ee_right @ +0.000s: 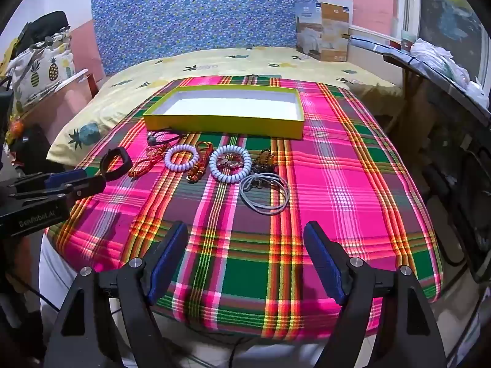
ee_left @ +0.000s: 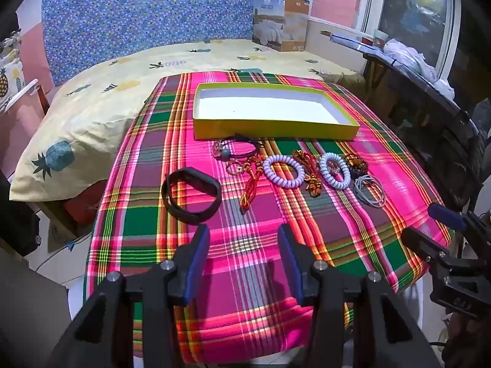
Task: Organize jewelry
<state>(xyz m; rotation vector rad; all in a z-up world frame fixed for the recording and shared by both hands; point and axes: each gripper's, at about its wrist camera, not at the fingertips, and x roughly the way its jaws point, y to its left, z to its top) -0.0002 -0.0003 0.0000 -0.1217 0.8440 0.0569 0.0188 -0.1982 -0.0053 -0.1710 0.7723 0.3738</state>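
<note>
A shallow yellow box [ee_left: 276,128] [ee_right: 224,127] with a white, bare inside stands at the far side of the plaid cloth. In front of it lies a row of jewelry: a black wristband [ee_left: 191,194] [ee_right: 116,163], a black cord bracelet [ee_left: 239,150], red knotted cords [ee_left: 250,188], two white coil bracelets [ee_left: 284,171] [ee_right: 230,164], dark beads [ee_right: 264,161] and grey hair ties [ee_left: 369,193] [ee_right: 264,194]. My left gripper [ee_left: 244,233] is open and empty, just short of the wristband. My right gripper [ee_right: 245,230] is open and empty, near the hair ties.
The plaid cloth [ee_right: 337,184] covers a small table beside a bed with a pineapple-print sheet [ee_left: 92,98]. A cardboard package [ee_left: 280,23] stands at the back. A dark cluttered shelf [ee_left: 414,70] runs along the right.
</note>
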